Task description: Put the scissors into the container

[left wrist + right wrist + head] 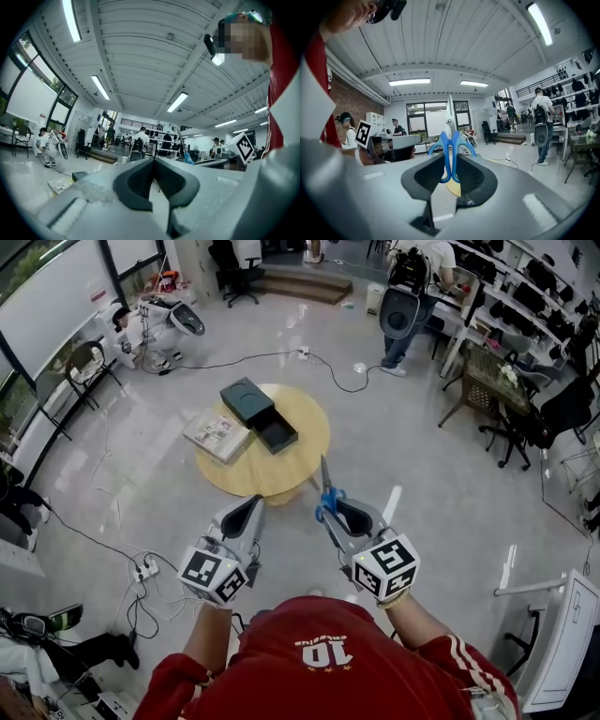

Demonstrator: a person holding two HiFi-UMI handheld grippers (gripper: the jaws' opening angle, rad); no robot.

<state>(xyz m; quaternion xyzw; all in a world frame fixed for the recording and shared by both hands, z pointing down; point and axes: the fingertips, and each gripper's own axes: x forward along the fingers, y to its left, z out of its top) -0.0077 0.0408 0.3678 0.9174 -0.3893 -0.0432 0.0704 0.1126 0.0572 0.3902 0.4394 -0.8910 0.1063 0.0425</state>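
1. Transport leg of the job: I had the scissors (pixel 450 140) pinched by their blue handles in the right tongs (pixel 339 514). The blades stood up and pointed away from me, just below the centre of the head view.
2. The left tongs (pixel 251 508) were pressed together with nothing between them, low and left of centre, beside the right pair.
3. The black container (pixel 246 399) sat on the upper-left part of the round wooden tabletop (pixel 305 442) at mid-frame. Its open tray lay toward the lower right, and a booklet (pixel 217 435) lay just beside it on the left.
4. The scissors hung over the floor at the tabletop's near edge, well apart from the container. By my reading the pick-up was done and the placing had not yet begun.
5. The next move, as I judged it, called for carrying the right tongs up-frame and left across the tabletop until the scissors were over the open tray.
6. The blades would then need lowering toward level so the scissors could go in lengthwise before I spread the tongs. The points led the way, so clipping the tray's rim was the risk. I could not tell from these views whether the tray was long enough.
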